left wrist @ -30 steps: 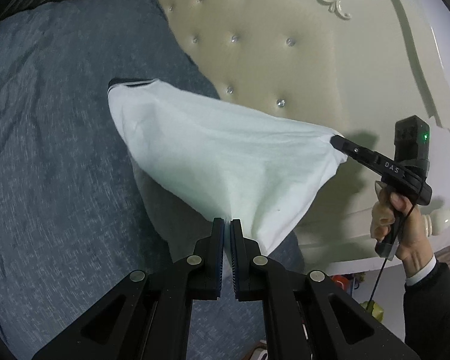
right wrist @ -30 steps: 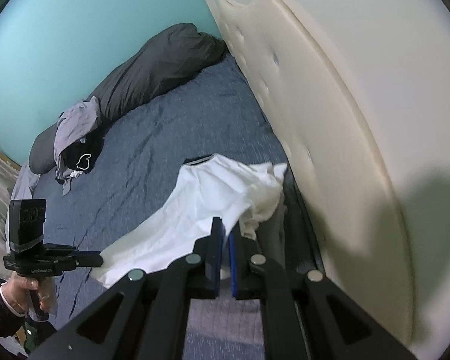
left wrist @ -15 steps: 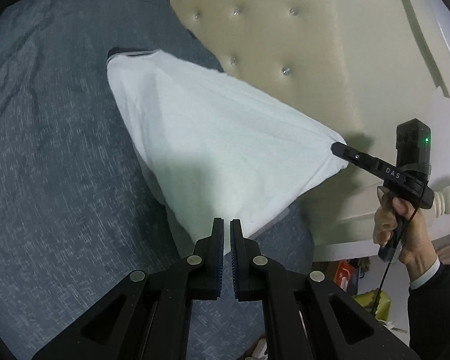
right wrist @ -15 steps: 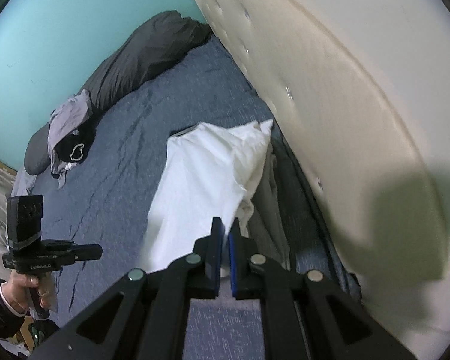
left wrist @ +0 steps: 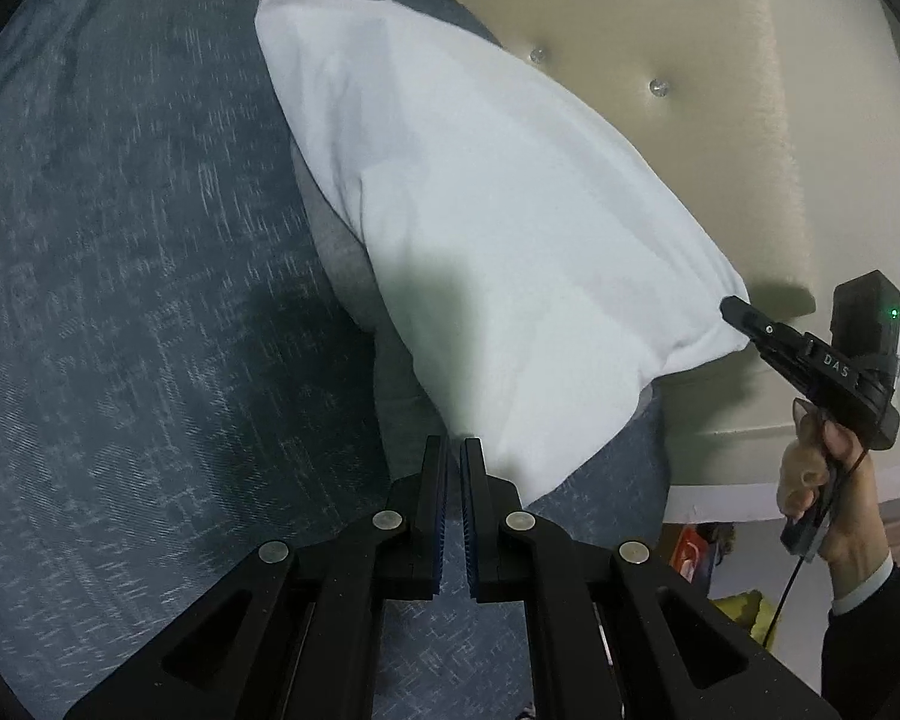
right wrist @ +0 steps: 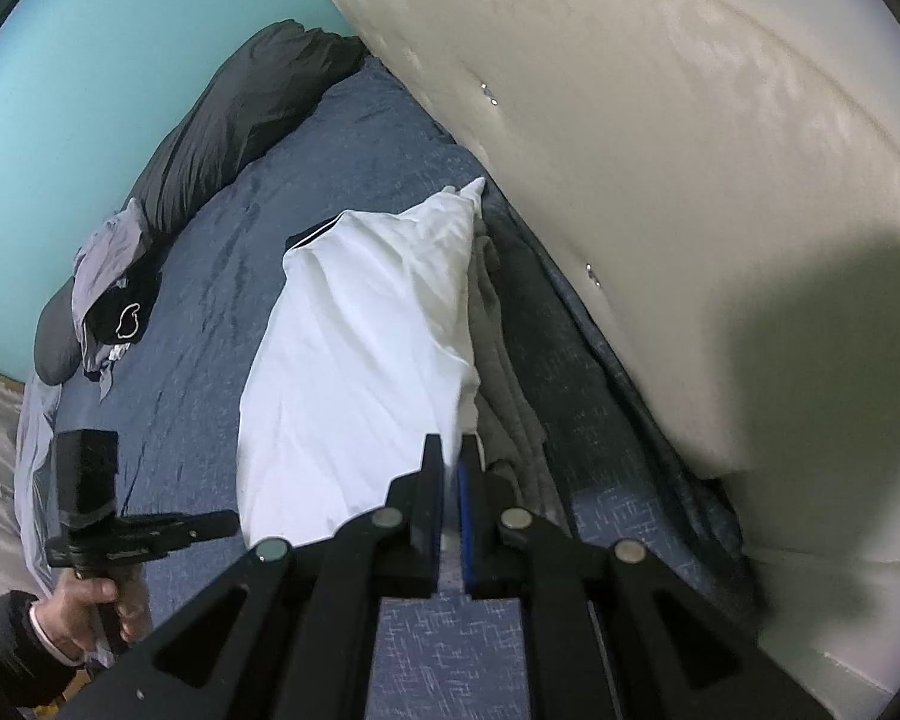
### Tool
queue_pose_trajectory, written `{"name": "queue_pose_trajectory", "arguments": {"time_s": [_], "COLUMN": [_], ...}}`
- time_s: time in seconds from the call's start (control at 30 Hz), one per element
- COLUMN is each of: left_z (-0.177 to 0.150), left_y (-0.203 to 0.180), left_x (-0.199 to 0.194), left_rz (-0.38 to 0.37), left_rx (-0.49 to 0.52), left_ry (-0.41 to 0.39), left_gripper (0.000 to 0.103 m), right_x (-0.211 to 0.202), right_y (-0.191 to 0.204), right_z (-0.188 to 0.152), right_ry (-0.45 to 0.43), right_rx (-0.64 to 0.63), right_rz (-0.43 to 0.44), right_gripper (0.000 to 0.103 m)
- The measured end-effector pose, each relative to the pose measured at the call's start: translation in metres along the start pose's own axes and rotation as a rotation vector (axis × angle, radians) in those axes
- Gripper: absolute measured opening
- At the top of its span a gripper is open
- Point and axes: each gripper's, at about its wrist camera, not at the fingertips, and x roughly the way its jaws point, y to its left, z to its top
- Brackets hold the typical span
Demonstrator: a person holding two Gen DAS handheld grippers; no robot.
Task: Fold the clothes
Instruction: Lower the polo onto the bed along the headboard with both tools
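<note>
white garment (left wrist: 510,252) edge — headboard (left wrist: 720,120) close

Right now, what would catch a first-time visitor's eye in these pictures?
A white garment is stretched over the blue bedspread, one corner pinched in the left hand-held gripper, another in the right hand-held gripper. Behind it rises a cream tufted headboard, and a heap of dark clothes sits at the bed's far side.
</note>
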Motion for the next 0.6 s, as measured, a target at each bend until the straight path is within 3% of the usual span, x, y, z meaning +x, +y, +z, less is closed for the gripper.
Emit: {"name": "queue_pose_trajectory", "arguments": {"time_s": [0.23,0.3,0.37,0.6], "left_z": [-0.007,-0.009,-0.01,-0.016], "left_y": [0.004,0.004,0.005,0.009], "left_x": [0.011,0.012,0.013,0.012], "left_rz": [-0.055,-0.071,-0.087,-0.146], "left_rx": [-0.038,-0.046,-0.054,-0.094], "left_ry": [0.001,-0.002,-0.005,-0.024], "left_gripper": [0.017,0.028,0.031,0.033], "right_x": [0.008,0.009,0.009,0.011], "right_y": [-0.01,-0.012,-0.012,-0.015], "right_z": [-0.005,-0.005,-0.004,-0.006], "right_ry": [0.002,0.004,0.004,0.007], "right_rx": [0.023,0.024,0.025,0.041], "right_rz": [0.004,0.006,0.006,0.014], "right_gripper": [0.004,0.004,0.004,0.004]}}
